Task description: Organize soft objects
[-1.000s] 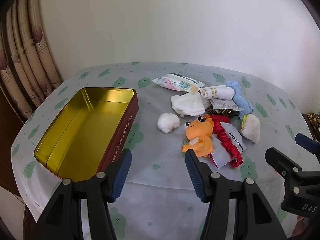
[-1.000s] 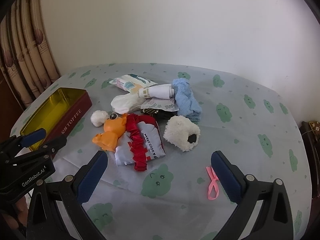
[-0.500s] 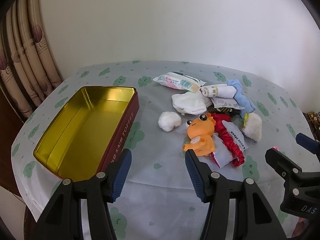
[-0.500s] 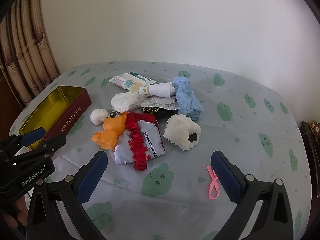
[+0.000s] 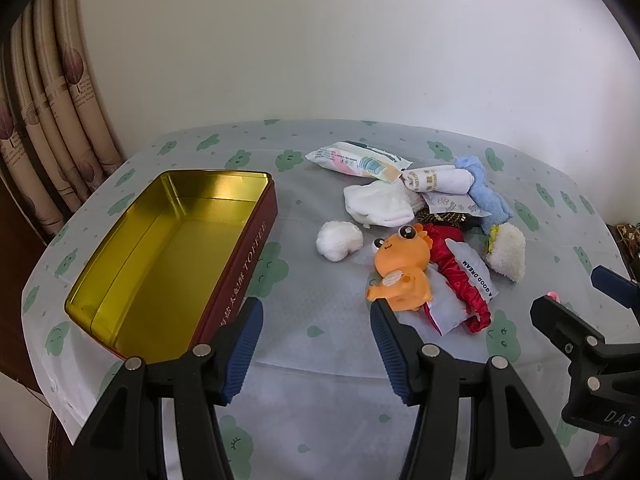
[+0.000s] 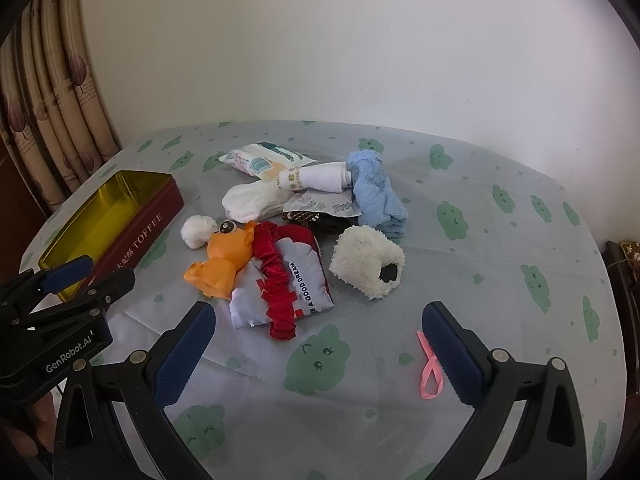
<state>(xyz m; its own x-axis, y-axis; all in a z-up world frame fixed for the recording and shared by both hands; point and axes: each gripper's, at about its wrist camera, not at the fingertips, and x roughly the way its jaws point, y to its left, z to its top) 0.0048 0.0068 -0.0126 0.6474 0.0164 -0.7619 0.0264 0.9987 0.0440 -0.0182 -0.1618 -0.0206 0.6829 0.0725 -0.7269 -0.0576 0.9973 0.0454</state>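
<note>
- Left tool (image 5: 316, 332): jaws wide, nothing between them; hovers over bare cloth between tin and pile, seemingly poised to pick and drop.
- Right tool (image 6: 318, 344): jaws wide, empty; hangs just short of the pile, aimed toward the printed pouch.
- Toffee tin (image 5: 240, 264): open, gold inside, nothing in it; lies at the left of the surface, lid off, probably the bin meant for the soft things.
- Soft pile, right of the tin, all loose on the cloth, none sorted yet: orange toy (image 5: 400, 272) on the printed pouch (image 6: 308, 276) with a red scrunchie (image 6: 280, 284) across it; cotton ball (image 5: 339, 240) just beside; white sock (image 5: 376, 204); rolled white cloth (image 6: 316, 178); blue cloth (image 6: 376, 196); fluffy cream piece (image 6: 366, 266); tissue pack (image 5: 356, 160) at the far edge.
- Pink ribbon (image 6: 429, 368): apart from the pile, by the right tool's outer finger.
- Surface (image 6: 500, 280): round, covered in pale cloth with green cloud faces.
- Room: plain white wall behind; patterned curtain (image 5: 52, 120) at left.
</note>
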